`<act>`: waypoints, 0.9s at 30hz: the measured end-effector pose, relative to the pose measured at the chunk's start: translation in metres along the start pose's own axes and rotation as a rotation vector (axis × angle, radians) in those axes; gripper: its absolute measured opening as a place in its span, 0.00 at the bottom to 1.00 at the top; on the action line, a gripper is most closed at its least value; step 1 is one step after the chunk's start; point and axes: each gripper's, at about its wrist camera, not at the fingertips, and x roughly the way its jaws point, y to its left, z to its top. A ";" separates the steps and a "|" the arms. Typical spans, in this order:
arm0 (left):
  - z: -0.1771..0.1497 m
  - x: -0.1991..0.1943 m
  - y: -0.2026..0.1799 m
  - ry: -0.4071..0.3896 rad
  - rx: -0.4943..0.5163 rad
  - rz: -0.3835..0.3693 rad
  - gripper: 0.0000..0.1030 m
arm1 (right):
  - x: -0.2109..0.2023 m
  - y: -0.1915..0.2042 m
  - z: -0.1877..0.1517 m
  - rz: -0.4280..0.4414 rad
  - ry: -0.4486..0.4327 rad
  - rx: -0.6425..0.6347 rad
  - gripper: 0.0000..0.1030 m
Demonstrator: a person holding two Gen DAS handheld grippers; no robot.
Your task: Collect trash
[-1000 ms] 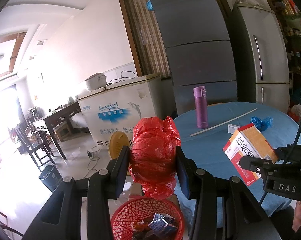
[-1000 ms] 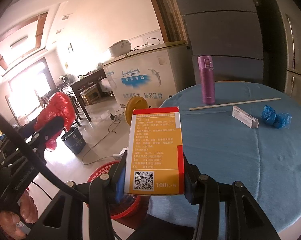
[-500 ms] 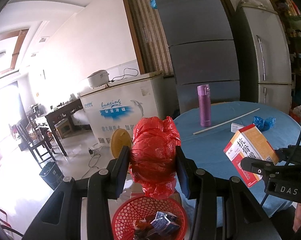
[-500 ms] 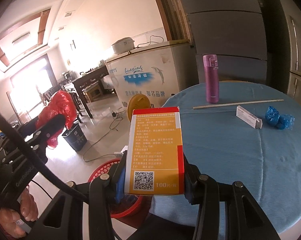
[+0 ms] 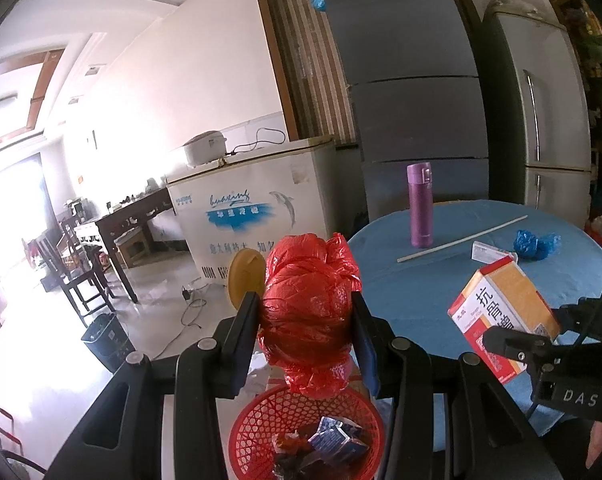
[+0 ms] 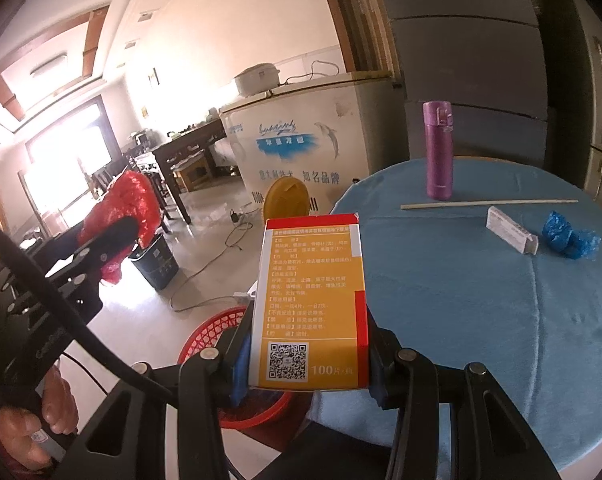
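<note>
My left gripper (image 5: 306, 330) is shut on a crumpled red plastic bag (image 5: 307, 312) and holds it right above a red mesh basket (image 5: 257, 420) that has several wrappers in it. My right gripper (image 6: 307, 360) is shut on an orange and red medicine box (image 6: 311, 304), held upright at the table's near edge; the box also shows in the left wrist view (image 5: 501, 316). The basket rim (image 6: 209, 340) shows below and left of the box. The red bag shows in the right wrist view (image 6: 121, 208) at the left.
A round table with a blue cloth (image 6: 501, 300) carries a purple flask (image 6: 438, 150), a long stick (image 6: 489, 203), a small white box (image 6: 511, 235) and crumpled blue plastic (image 6: 569, 238). A chest freezer (image 5: 253, 216), a dark bin (image 5: 107, 340), dark table and chairs stand on the floor.
Both grippers have shifted slightly with their loads still held. The basket now sits a little more centred under the red bag.
</note>
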 end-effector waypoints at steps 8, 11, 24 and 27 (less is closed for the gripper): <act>-0.006 0.007 0.007 0.020 -0.011 0.014 0.45 | 0.011 0.010 -0.007 0.018 0.036 -0.013 0.47; -0.007 0.009 0.008 0.028 -0.015 0.017 0.44 | 0.014 0.012 -0.010 0.026 0.049 -0.012 0.47; -0.013 0.017 0.013 0.056 -0.018 0.026 0.44 | 0.025 0.018 -0.014 0.042 0.087 -0.014 0.47; -0.015 0.018 0.014 0.063 -0.019 0.024 0.45 | 0.026 0.019 -0.015 0.043 0.093 -0.014 0.47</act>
